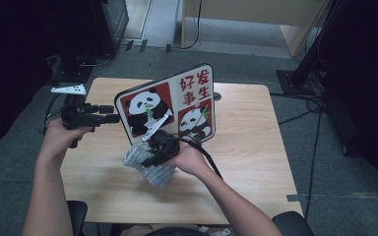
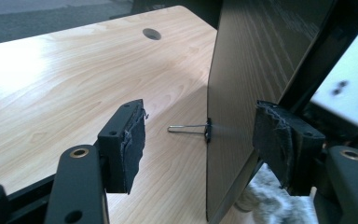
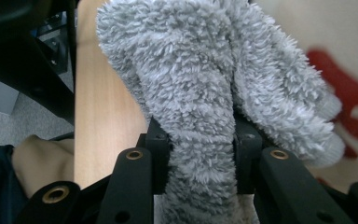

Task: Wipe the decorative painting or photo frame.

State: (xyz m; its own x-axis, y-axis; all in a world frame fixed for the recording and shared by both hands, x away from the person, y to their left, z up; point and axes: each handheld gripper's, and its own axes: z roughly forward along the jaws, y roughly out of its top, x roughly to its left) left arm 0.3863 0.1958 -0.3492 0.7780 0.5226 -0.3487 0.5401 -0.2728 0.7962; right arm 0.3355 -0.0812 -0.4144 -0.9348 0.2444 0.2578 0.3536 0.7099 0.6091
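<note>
Right gripper (image 3: 200, 154): jaws are clenching a fold of the grey fleece cloth (image 3: 205, 88), which is bulging soft and limp above the pads at frame centre. Judged light, compressible and non-slip; a bunched fold is the sound place to grip. Left gripper (image 2: 205, 140): jaws are standing released, straddling the thin edge of the panda board (image 1: 170, 105) without pressing it. The board is standing upright at centre of the high view, on the wooden table (image 1: 246, 142), cloth just below it; judged stiff, liable to topple

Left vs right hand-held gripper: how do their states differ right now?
The left hand-held gripper stands open with its jaws either side of the standing panda-print board's edge, not pressing it; the right hand-held gripper is clamped on the fluffy grey sock. Left sits at the table's left edge, right mid-table. Both have black padded jaws.
</note>
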